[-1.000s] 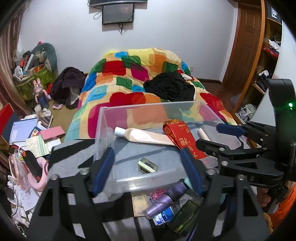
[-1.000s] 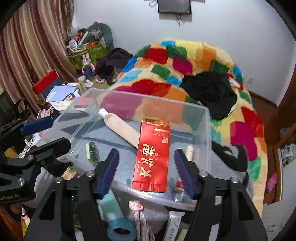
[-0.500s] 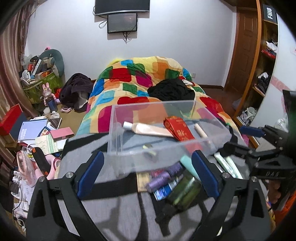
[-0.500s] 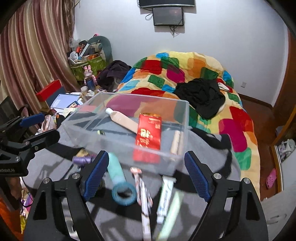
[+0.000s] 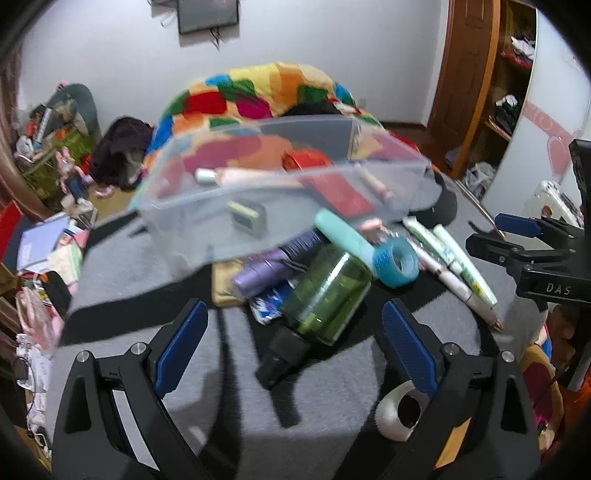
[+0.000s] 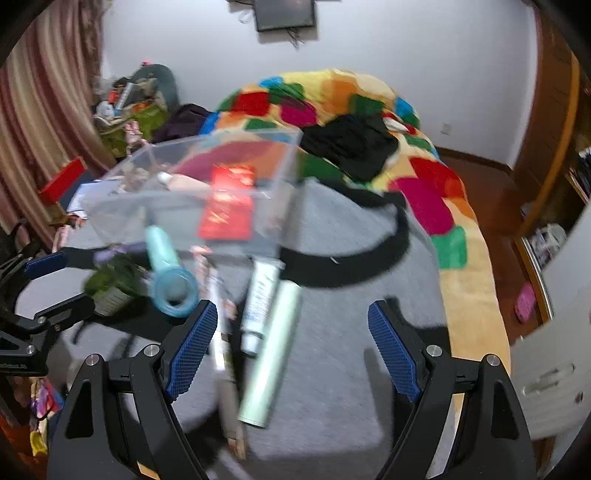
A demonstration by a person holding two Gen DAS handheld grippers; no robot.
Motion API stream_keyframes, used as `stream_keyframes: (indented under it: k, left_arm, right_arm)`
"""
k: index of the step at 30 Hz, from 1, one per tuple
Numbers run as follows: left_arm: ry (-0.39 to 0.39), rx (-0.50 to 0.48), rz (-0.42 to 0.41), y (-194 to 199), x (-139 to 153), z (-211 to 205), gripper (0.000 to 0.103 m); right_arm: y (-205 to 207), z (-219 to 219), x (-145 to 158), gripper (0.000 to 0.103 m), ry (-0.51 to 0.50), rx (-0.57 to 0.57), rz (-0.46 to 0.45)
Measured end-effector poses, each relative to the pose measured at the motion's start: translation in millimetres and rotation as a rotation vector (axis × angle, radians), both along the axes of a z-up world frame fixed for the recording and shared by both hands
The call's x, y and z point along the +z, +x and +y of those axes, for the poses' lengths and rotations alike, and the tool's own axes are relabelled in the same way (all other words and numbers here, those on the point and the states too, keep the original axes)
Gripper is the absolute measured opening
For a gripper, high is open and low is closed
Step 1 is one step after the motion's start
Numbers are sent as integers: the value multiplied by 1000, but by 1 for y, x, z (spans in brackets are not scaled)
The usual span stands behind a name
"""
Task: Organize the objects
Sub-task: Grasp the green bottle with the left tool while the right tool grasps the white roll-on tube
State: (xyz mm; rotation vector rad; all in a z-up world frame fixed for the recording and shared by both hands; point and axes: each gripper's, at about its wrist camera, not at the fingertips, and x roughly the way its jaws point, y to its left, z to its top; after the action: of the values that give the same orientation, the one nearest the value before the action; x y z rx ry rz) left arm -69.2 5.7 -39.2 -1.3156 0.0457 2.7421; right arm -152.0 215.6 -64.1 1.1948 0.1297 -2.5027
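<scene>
Grey blanket (image 5: 332,398) slopes; both tongs, left (image 5: 291,347) and right (image 6: 291,349), wide and empty, could nudge the green bottle (image 5: 325,291) rolling

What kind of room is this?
Most likely a bedroom. There is a bed with a colourful blanket, a wardrobe with clothes, and a screen on the wall.

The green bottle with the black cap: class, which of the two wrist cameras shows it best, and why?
The left wrist view. There the green bottle lies close and sharp on the grey blanket, black cap toward the camera, fully visible beside the blue tape roll. The right wrist view shows only a blurred green patch at its left edge.
</scene>
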Motion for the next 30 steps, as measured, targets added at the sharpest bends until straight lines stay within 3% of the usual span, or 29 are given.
stream_keyframes:
  k: [3, 8, 11, 13, 16, 17, 19, 21, 30]
  left_arm:
    - [-10, -7, -20, -7, -9, 5, 96]
    - [-4, 2, -6, -14, -12, 7, 96]
    - [-13, 13, 9, -16, -13, 8, 87]
    - [-24, 20, 14, -15, -15, 8, 85]
    - [-39, 27, 32, -13, -16, 8, 79]
    - [-40, 29, 37, -11, -16, 7, 75]
    - [-38, 34, 40, -10, -16, 6, 67]
    - [-12, 23, 29, -9, -16, 3, 48]
    - [27, 49, 33, 0, -11, -9, 41]
  right_arm:
    - [-4, 6, -14, 80, 20, -30, -40]
    - [-2, 7, -27, 68, 11, -21, -78]
    - [1, 8, -26, 57, -3, -14, -68]
    - [1, 9, -26, 43, 5, -25, -62]
    - [0, 10, -30, 37, 25, -35, -63]
    - [0, 9, -30, 36, 30, -34, -60]
    - [0, 8, -29, 24, 36, -36, -52]
    - [1, 8, -29, 15, 35, -33, -48]
    - [0, 16, -17, 14, -32, -40, -33]
